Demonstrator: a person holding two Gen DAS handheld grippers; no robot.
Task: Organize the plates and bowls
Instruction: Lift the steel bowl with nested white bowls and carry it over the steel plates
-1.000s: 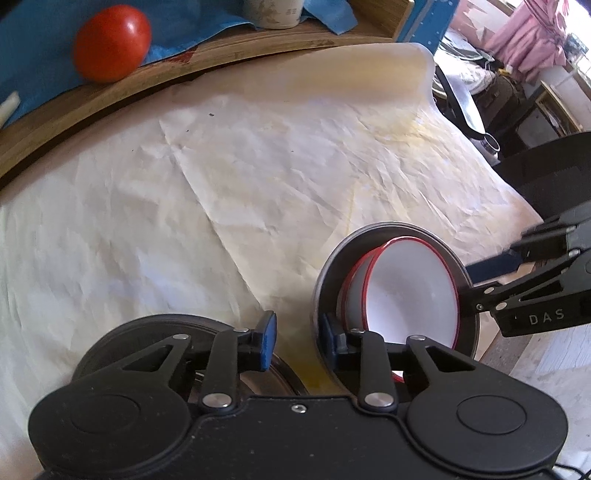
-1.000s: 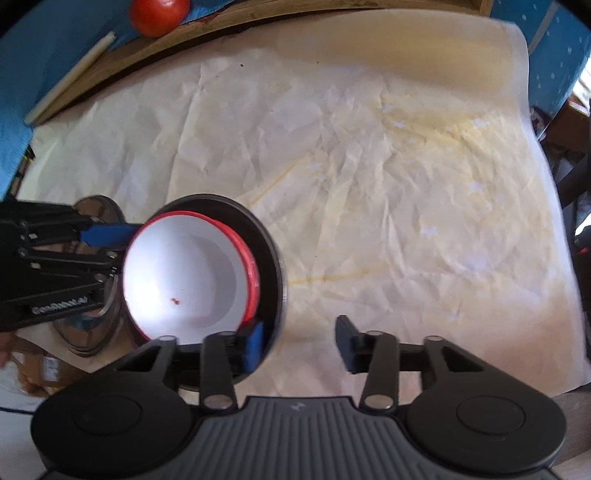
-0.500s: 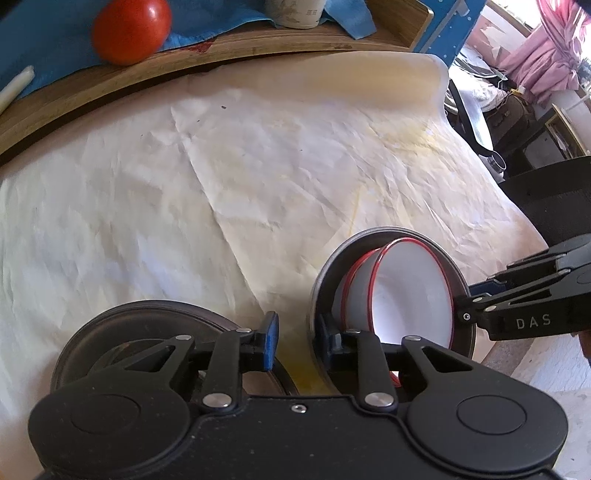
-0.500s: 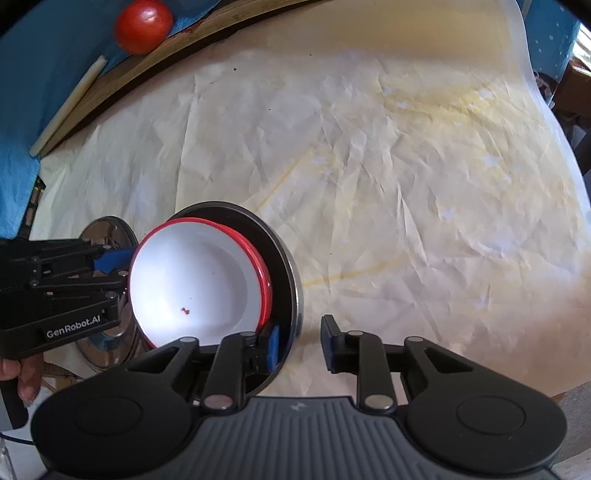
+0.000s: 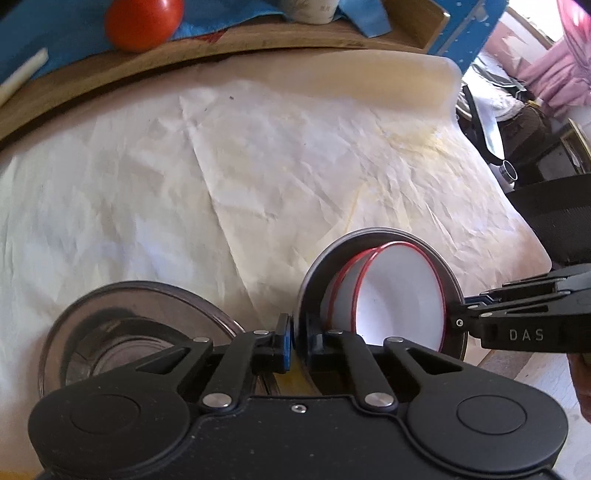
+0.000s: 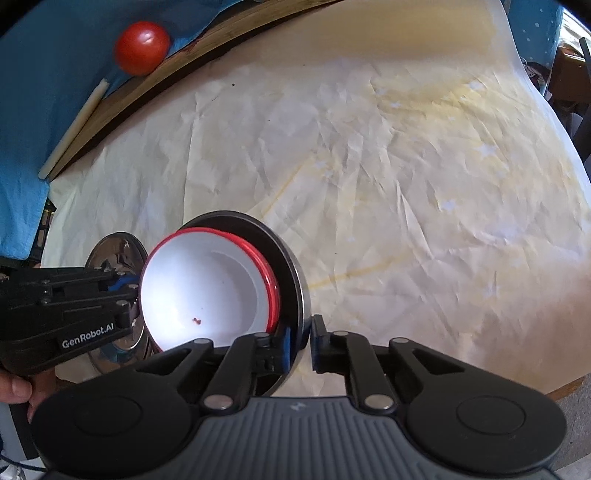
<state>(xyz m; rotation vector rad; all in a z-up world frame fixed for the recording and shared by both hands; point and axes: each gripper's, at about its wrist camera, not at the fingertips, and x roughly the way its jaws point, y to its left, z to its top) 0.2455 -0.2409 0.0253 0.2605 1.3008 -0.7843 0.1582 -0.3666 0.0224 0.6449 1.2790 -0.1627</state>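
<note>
A dark metal plate (image 5: pixel 317 269) carries two nested white bowls with red rims (image 5: pixel 399 295). My left gripper (image 5: pixel 298 338) is shut on the plate's near rim. My right gripper (image 6: pixel 300 341) is shut on the opposite rim of the same plate (image 6: pixel 291 266), and the bowls (image 6: pixel 207 284) sit inside it. The right gripper also shows in the left wrist view (image 5: pixel 458 322), and the left gripper shows in the right wrist view (image 6: pixel 135 295). The plate and bowls look tilted and held between both grippers, just above the paper-covered table (image 6: pixel 406 184).
A shiny steel plate (image 5: pixel 122 325) lies on the paper to the left; it also shows in the right wrist view (image 6: pixel 114 251). At the back, a wooden board (image 5: pixel 258 44) holds a red tomato (image 5: pixel 144 22), a blue cloth and a white cup. The table edge is at the right.
Both grippers have closed from open onto opposite rims of the dark plate. The plate with the bowls now looks slightly raised and tilted.
</note>
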